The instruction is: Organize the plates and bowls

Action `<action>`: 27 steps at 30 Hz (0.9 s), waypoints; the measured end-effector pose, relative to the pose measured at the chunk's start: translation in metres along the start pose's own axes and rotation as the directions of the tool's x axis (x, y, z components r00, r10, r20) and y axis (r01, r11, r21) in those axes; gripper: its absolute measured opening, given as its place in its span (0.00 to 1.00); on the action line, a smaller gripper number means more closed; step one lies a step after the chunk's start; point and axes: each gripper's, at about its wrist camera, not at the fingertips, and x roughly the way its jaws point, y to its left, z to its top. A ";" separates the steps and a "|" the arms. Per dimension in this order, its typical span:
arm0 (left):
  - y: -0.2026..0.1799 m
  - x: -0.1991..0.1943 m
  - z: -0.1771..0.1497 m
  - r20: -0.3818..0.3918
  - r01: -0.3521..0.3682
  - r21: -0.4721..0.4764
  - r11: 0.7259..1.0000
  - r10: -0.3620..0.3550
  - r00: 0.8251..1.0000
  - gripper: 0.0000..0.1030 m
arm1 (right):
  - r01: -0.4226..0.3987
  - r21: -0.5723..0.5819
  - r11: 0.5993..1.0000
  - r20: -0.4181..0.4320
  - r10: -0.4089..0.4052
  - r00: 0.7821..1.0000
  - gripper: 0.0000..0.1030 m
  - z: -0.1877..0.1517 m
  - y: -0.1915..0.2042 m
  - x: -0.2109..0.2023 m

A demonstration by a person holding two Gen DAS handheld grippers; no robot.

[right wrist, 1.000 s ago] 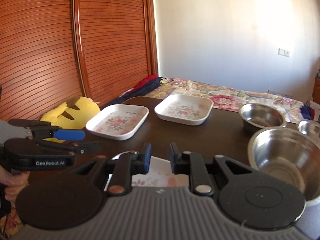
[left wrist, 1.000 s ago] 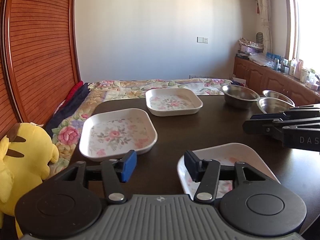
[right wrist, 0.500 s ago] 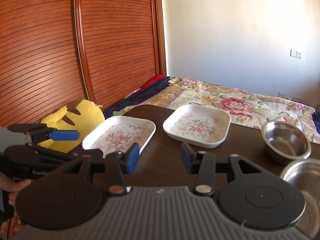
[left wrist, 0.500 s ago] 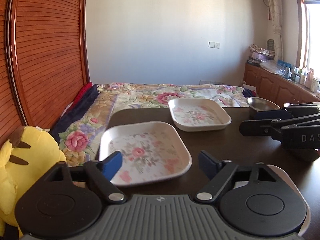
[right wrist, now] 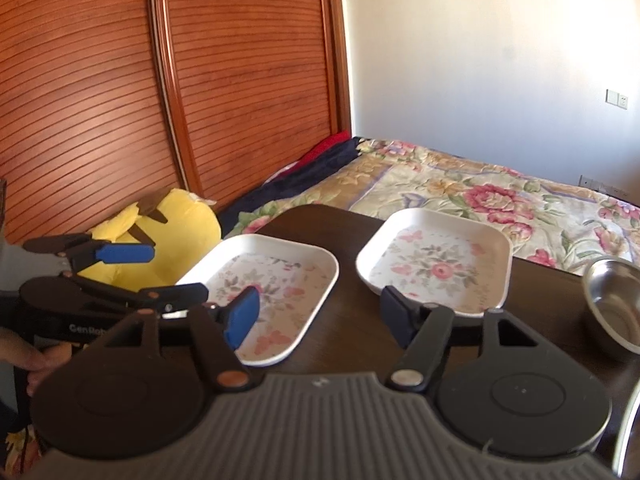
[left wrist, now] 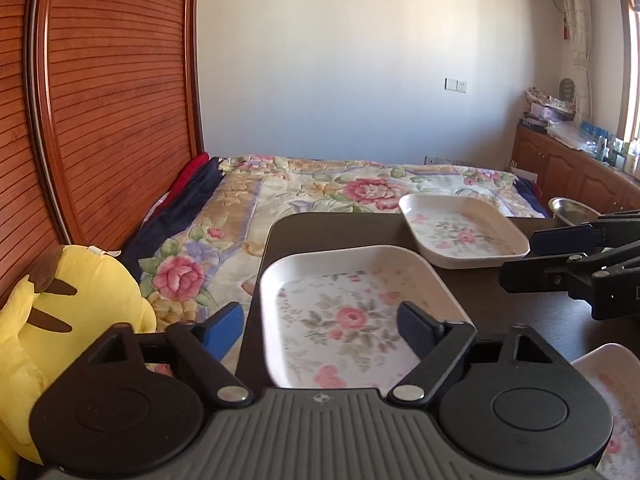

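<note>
My left fingers (left wrist: pixel 320 330), lately narrowed a touch but wide and empty, straddle the near left corner of the nearer white floral rectangular plate (left wrist: pixel 352 304) on the dark desk (left wrist: pixel 472 280), while my right fingers (right wrist: pixel 322 320), just opened and empty, aim between it and the farther matching plate (right wrist: pixel 436 260).

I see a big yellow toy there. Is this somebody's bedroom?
Most likely a bedroom, yes. A bed with a flowery cover stands behind the dark table, slatted wooden wardrobe doors line the wall, and the yellow plush toy sits beside the bed.
</note>
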 end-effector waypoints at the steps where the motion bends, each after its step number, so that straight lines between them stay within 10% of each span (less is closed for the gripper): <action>1: 0.002 0.003 0.000 -0.005 0.003 0.001 1.000 -0.003 1.000 0.75 | -0.008 0.001 1.000 -0.008 0.008 1.000 0.65 0.001 0.001 0.004; 27: 0.033 0.043 0.001 -0.074 0.005 -0.053 0.999 -0.009 0.997 0.36 | -0.084 0.056 0.995 -0.222 0.094 0.970 0.30 0.007 -0.005 0.070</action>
